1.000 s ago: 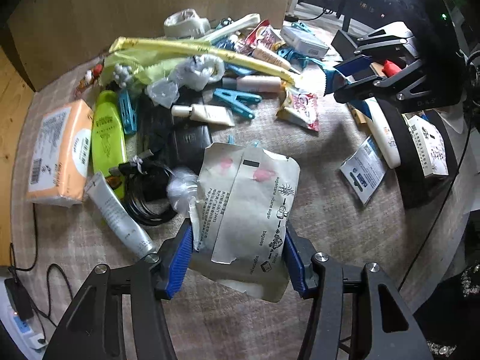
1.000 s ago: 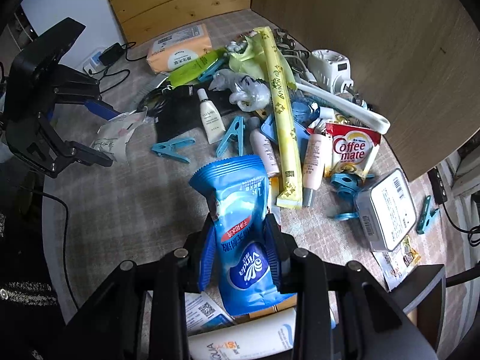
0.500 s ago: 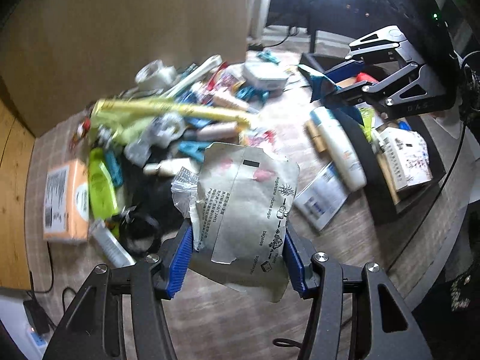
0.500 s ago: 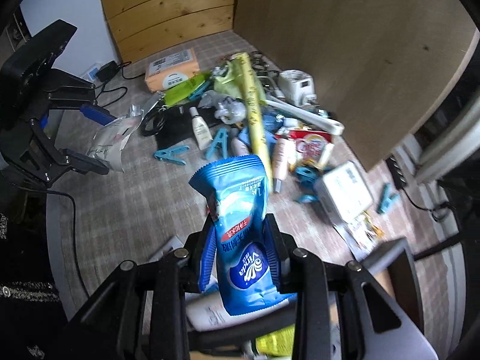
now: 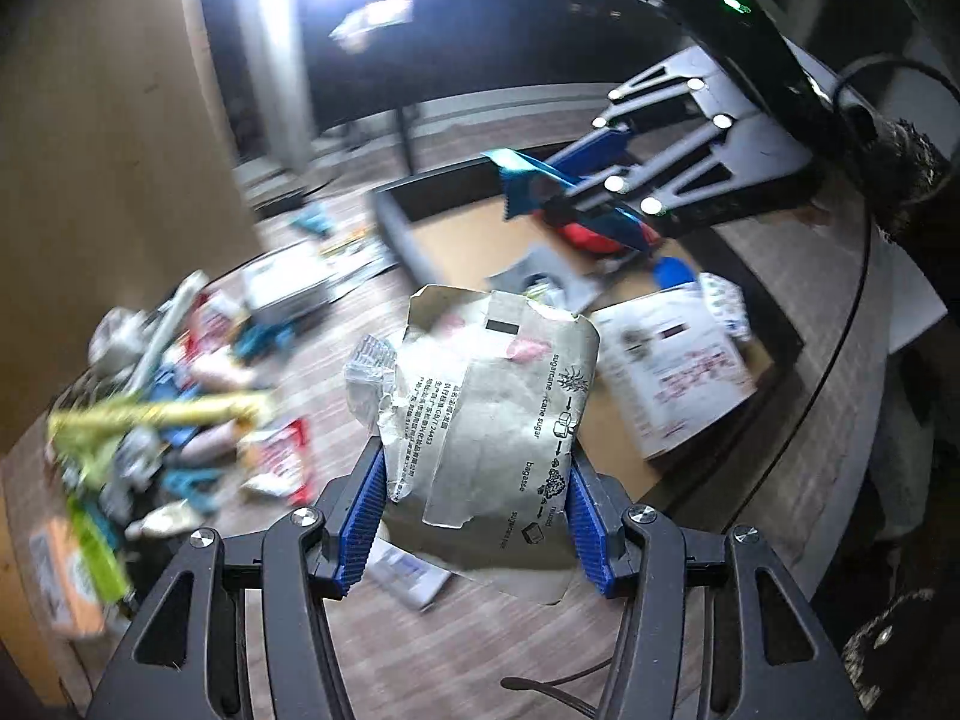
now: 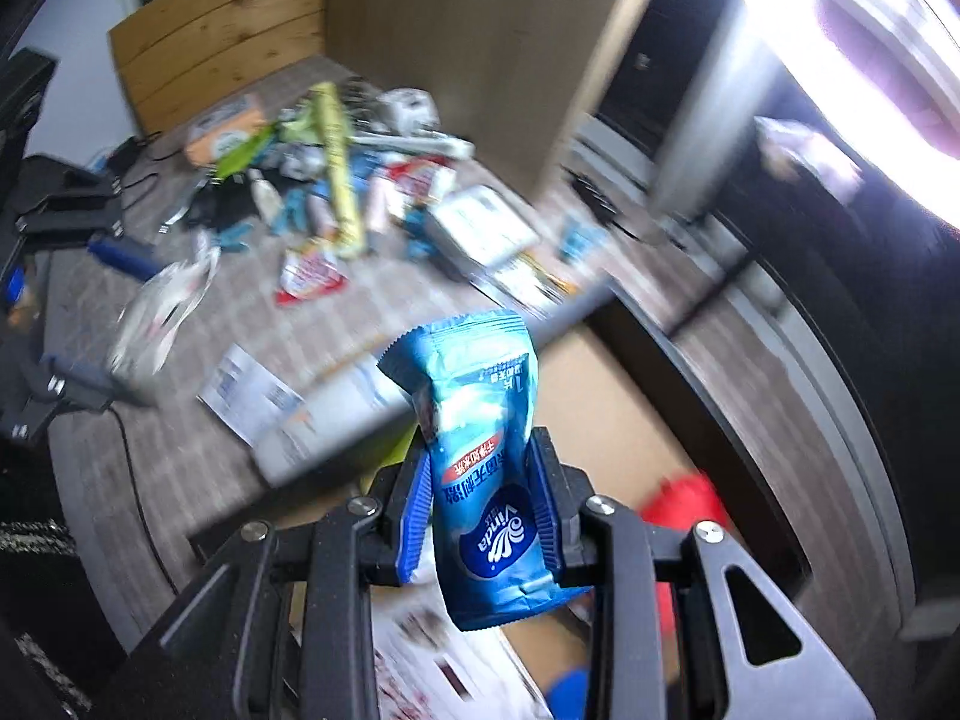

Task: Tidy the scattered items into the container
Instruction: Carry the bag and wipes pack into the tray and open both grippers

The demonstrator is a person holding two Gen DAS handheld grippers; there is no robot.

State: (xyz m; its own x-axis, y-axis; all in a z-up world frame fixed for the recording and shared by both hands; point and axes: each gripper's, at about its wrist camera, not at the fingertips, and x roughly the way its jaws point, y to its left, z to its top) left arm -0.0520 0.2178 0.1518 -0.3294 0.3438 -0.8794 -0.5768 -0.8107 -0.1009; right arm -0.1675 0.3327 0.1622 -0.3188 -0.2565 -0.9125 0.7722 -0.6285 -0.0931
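My left gripper [image 5: 474, 516] is shut on a crumpled grey-beige paper sugar packet [image 5: 498, 408], held above the table near the dark-rimmed container [image 5: 390, 222]. My right gripper [image 6: 485, 516] is shut on a blue Vinda tissue pack [image 6: 480, 456] and hangs over the container's brown floor [image 6: 600, 408]. In the left wrist view the right gripper [image 5: 540, 198] shows over the container with the blue pack [image 5: 522, 180] in it. The left gripper [image 6: 114, 312] shows blurred at the left of the right wrist view. The scattered pile [image 5: 180, 396] [image 6: 336, 192] lies on the checked tablecloth.
Inside the container lie a red item [image 5: 588, 237] [image 6: 684, 498], a white printed box [image 5: 672, 372] and a blue piece [image 5: 669, 270]. A white bottle [image 6: 336, 414] and a leaflet [image 6: 252, 396] lie beside its rim. A wooden panel [image 6: 468, 42] stands behind the pile.
Both grippers have risen and swung away from the pile toward the container, each keeping its item. The views have rolled and are motion-blurred.
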